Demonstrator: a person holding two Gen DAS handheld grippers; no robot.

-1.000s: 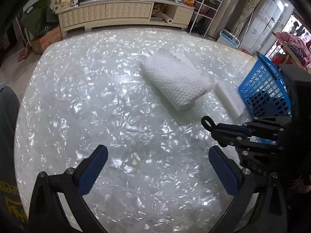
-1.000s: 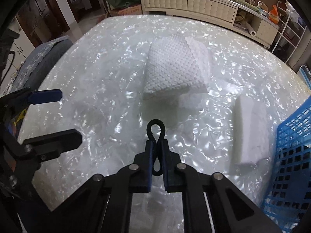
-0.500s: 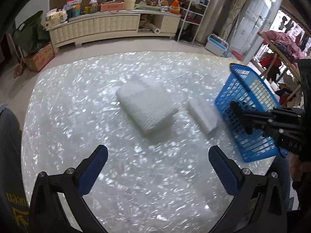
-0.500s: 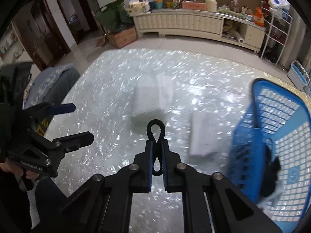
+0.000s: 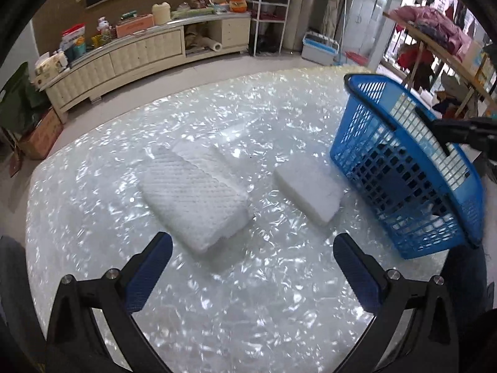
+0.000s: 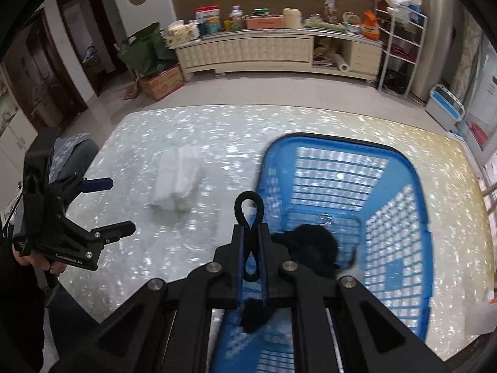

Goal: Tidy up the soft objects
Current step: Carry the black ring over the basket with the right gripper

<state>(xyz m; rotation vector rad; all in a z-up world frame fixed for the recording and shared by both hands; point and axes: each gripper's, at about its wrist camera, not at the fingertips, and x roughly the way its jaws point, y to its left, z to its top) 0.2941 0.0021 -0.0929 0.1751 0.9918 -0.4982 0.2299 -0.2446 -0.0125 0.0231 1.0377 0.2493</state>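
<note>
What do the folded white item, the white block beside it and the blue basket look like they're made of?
Folded white item: likely waffle-weave cotton towel, matte, with a dimpled grid texture.
White block: probably foam sponge, matte, with crisp edges.
Blue basket: glossy moulded plastic with lattice walls.

Bare worktop (image 5: 248,310) lies between the left tool's (image 5: 253,267) spread fingers. At 11 o'clock the towel (image 5: 194,195) blocks; at 1, a sponge (image 5: 307,191), then the basket (image 5: 403,186) wall.

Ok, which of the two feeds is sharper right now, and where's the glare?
Left wrist view is crisp: folded towel sharp, glare speckling the table. Right wrist view is motion-smeared around the blue basket, though the right hand-held gripper stays sharp.
</note>
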